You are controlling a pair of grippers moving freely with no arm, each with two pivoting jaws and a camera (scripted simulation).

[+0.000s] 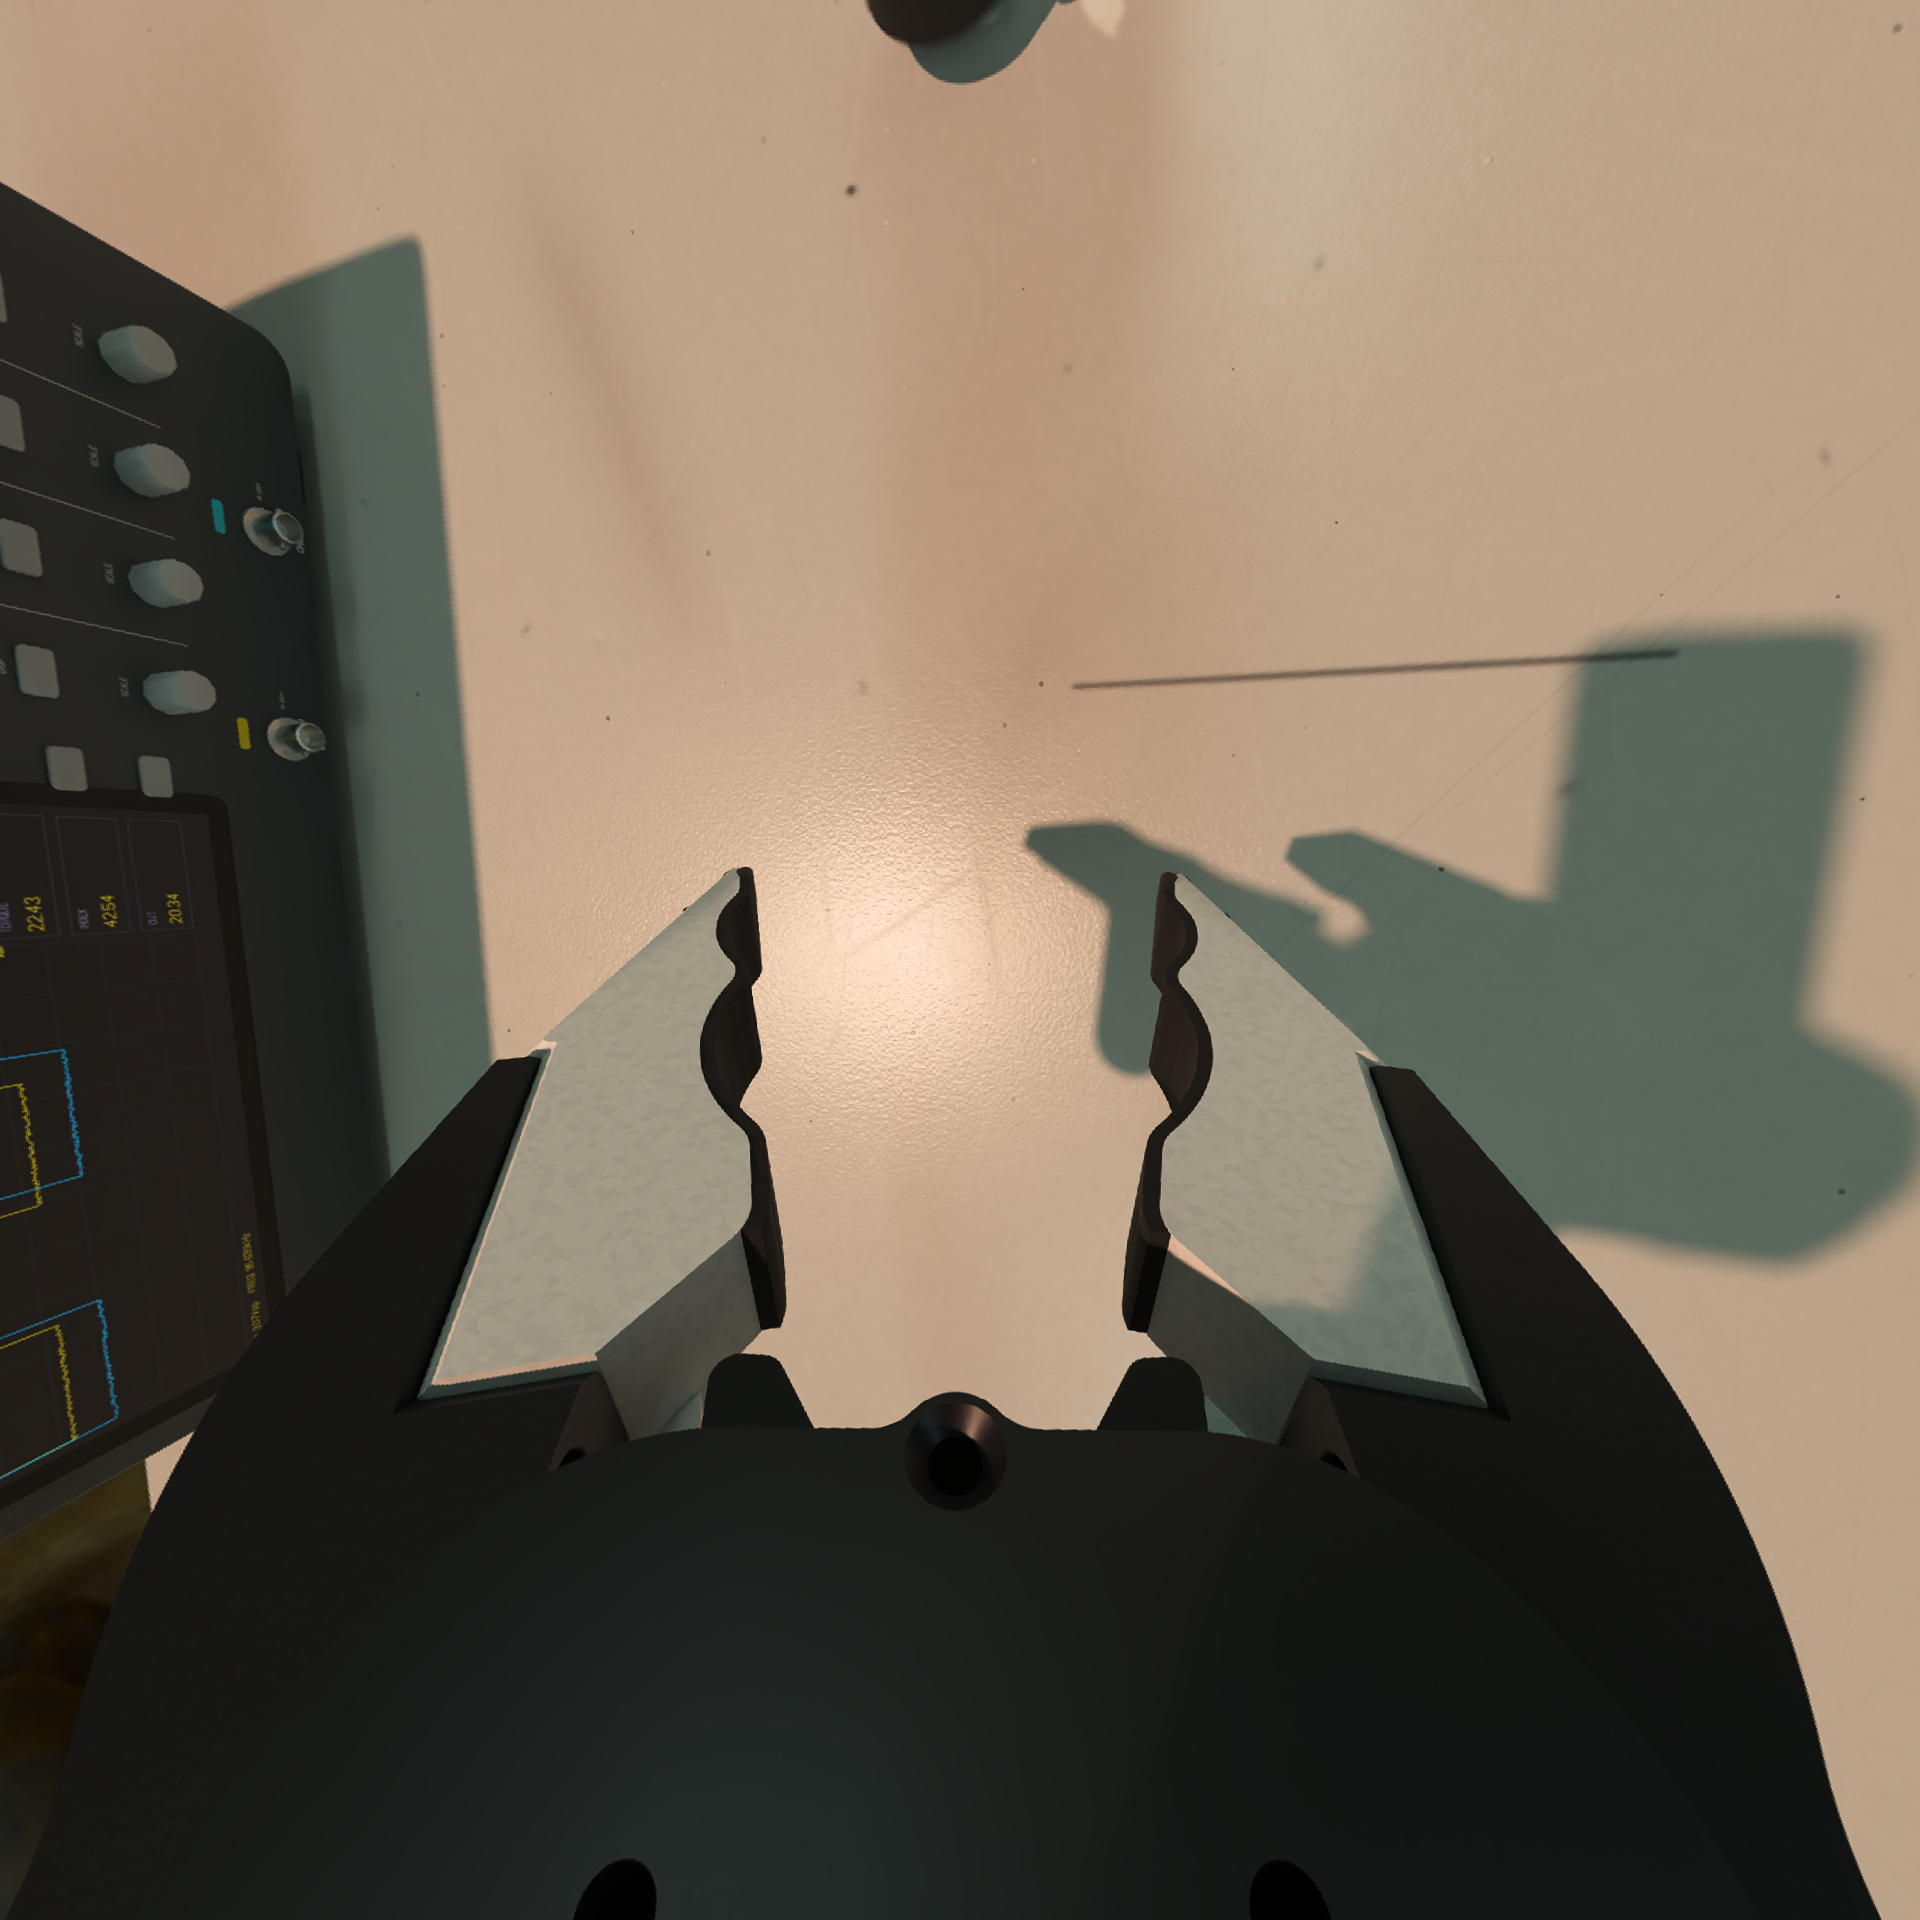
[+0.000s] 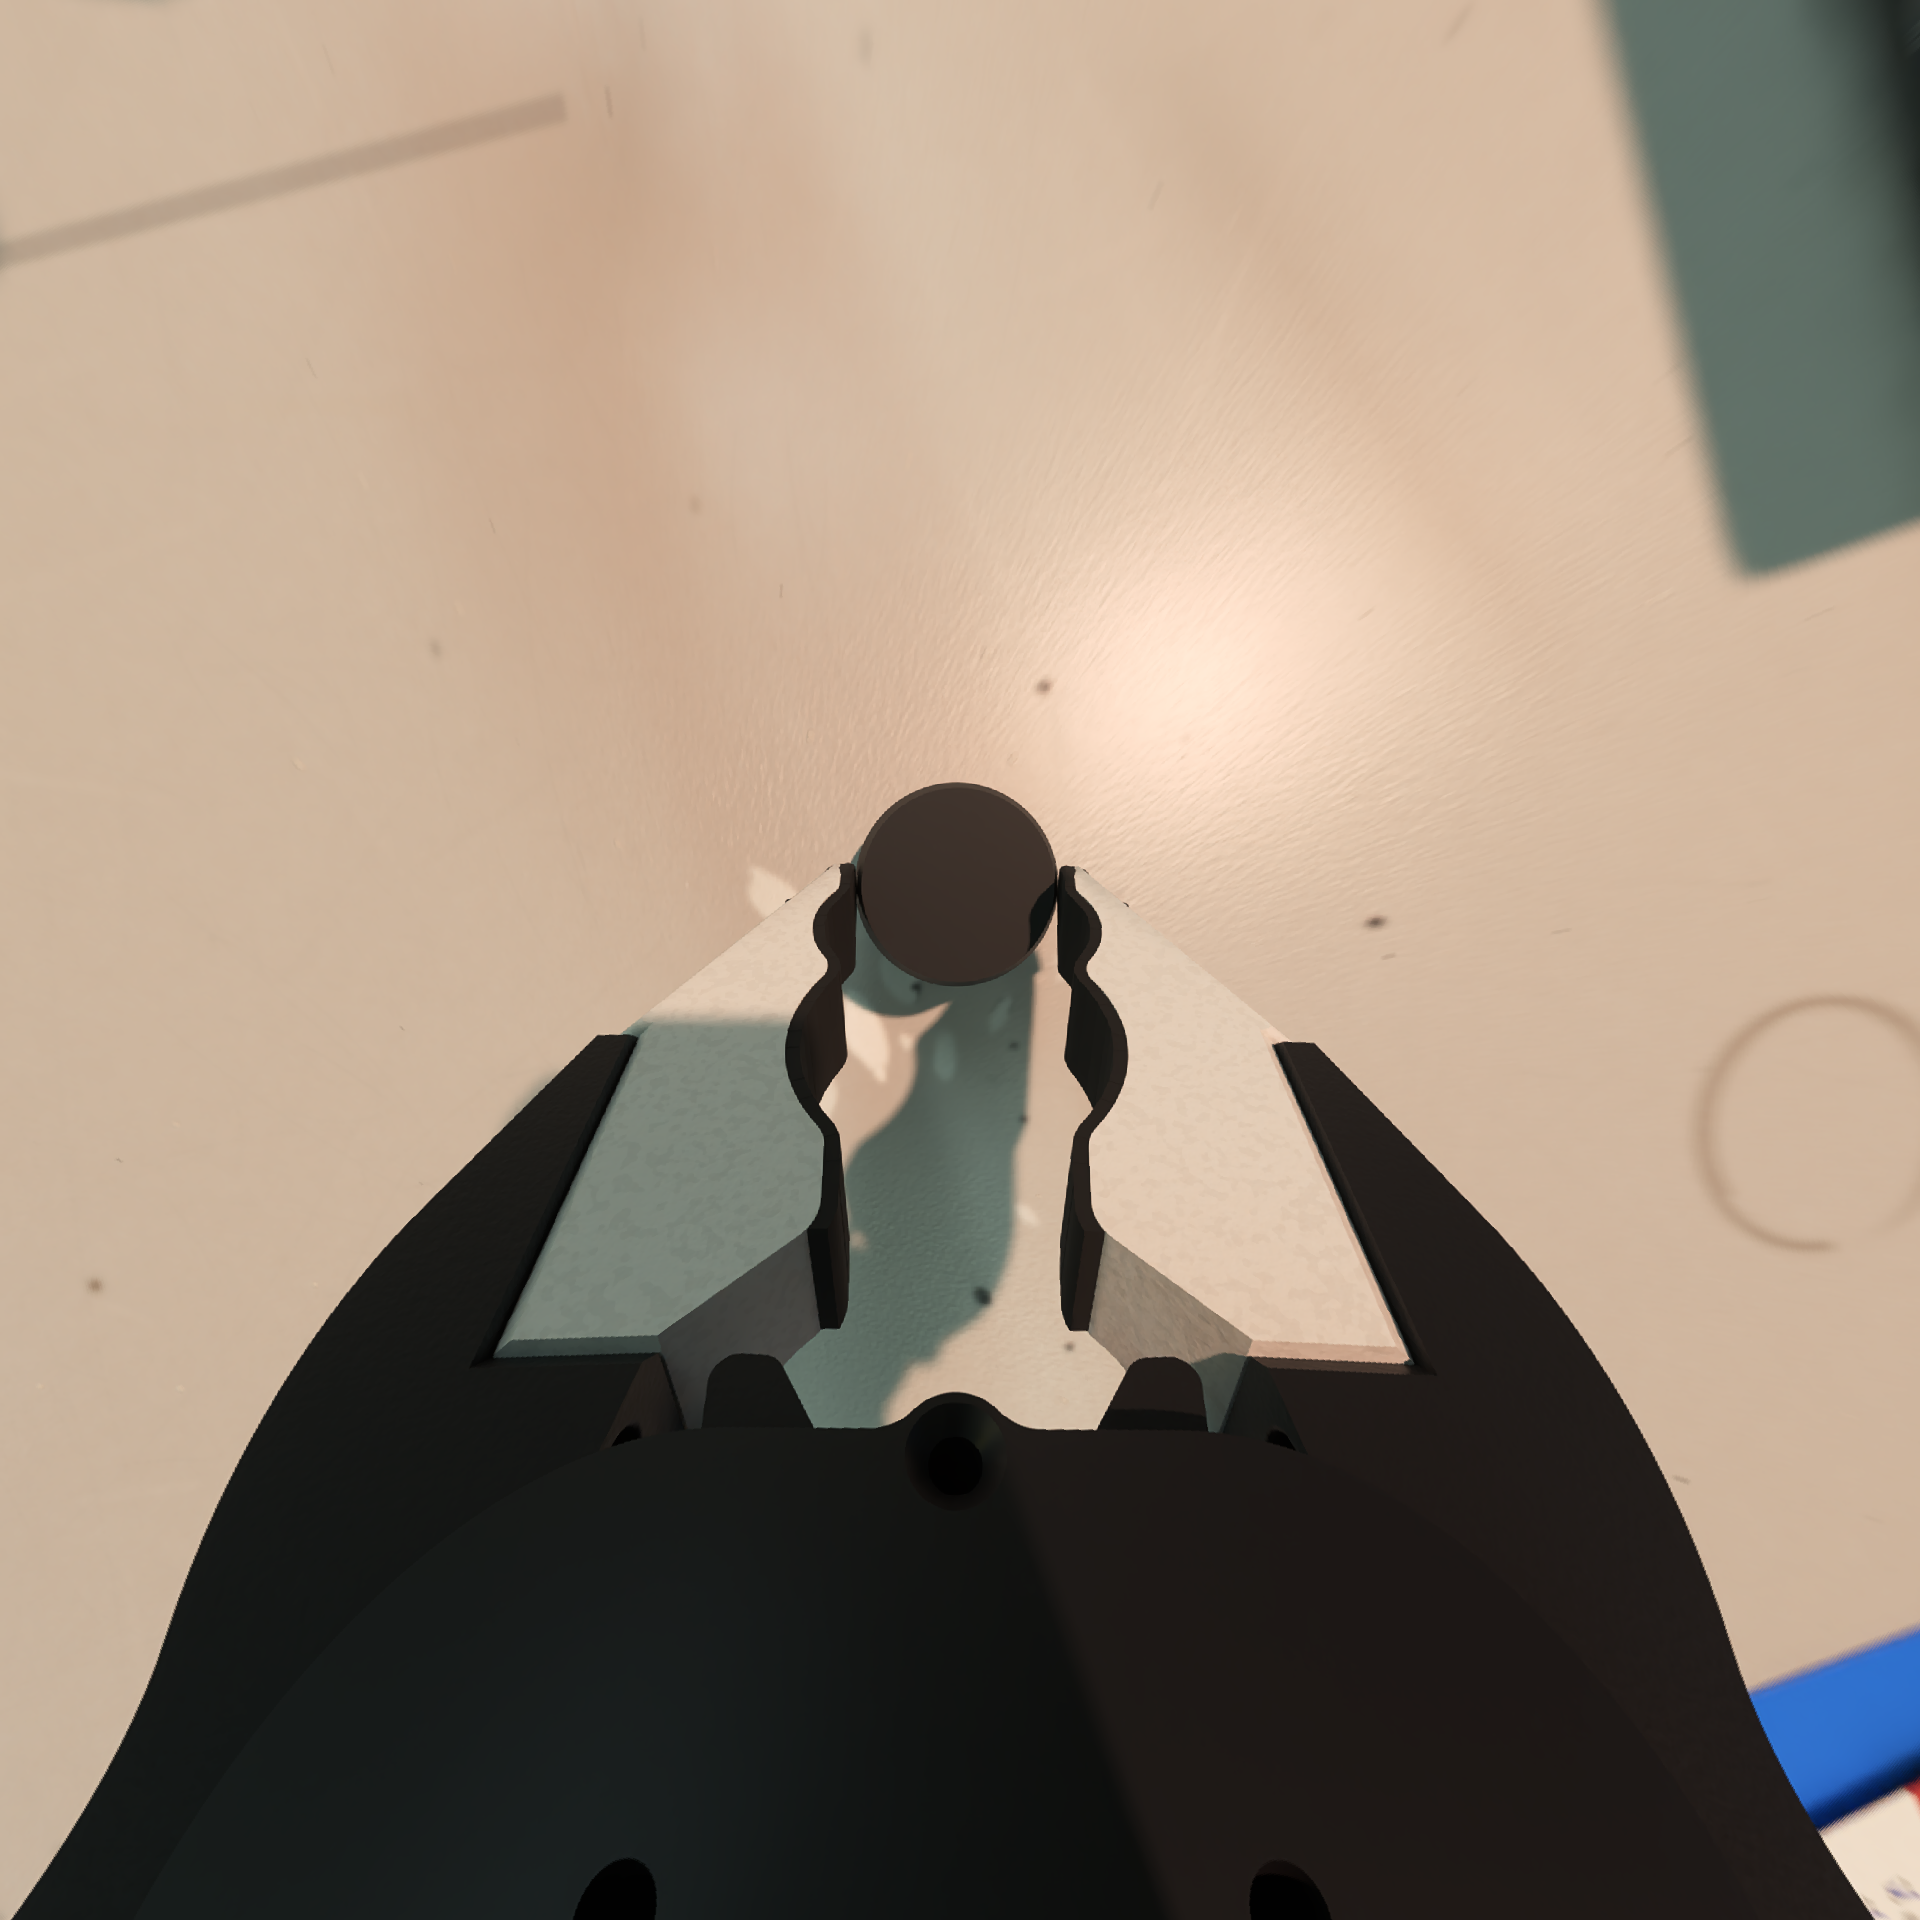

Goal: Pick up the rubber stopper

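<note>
**Stopper pinched at the tips of the right tool**

While the right tool (image 2: 956, 883) is pinching the dark round rubber stopper (image 2: 956, 883) between its very fingertips, only the stopper's flat end is showing, so its length is hard to judge. Its shadow is falling on the beige worktop (image 2: 520, 623) beneath. A blue thing (image 2: 1849, 1735) is being cut off at the lower right corner. On the other side, the left tool (image 1: 956, 878) is hanging spread wide, holding nothing, beside a dark instrument with knobs and a screen (image 1: 156, 831) that is running off the left edge.
</note>
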